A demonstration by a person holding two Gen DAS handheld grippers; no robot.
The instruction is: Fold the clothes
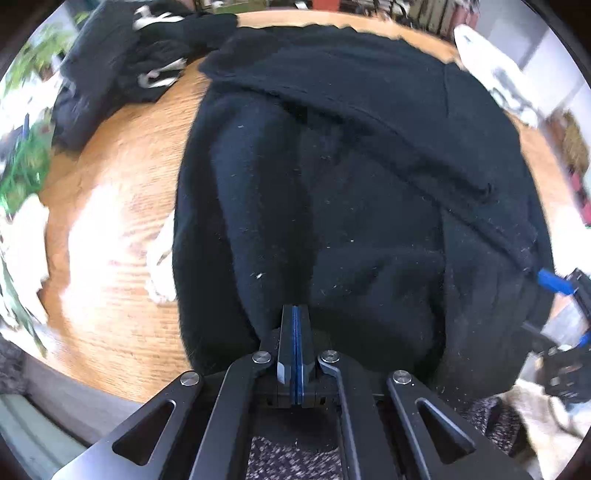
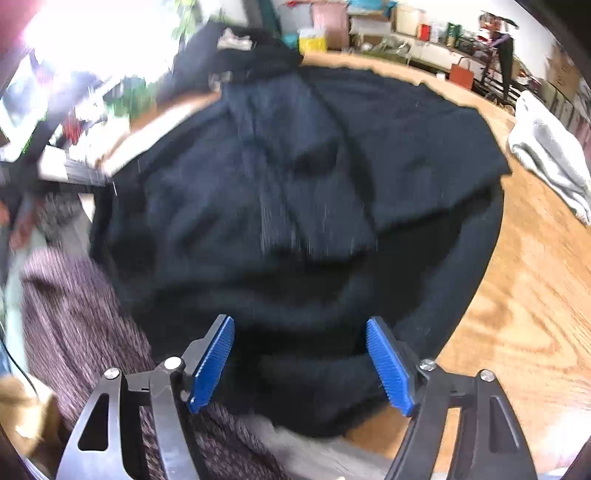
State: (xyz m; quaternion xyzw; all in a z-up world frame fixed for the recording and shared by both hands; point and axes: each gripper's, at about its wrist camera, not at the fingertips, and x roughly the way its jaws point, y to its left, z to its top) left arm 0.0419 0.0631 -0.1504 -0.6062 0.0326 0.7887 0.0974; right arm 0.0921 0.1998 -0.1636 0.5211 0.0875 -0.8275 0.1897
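Much bare table (image 1: 122, 206) flanks the black garment (image 1: 351, 177).

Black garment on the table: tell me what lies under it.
The black garment is spread over a wooden table. At its left edge something white pokes out from underneath. How far that white thing reaches, and whatever else lies below, is covered by the cloth.

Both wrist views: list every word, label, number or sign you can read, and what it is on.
None can be read.
White print on the crumpled black garment at the far left of the wooden table: too blurred and folded.
Boxes and bags on the background shelves: too small.
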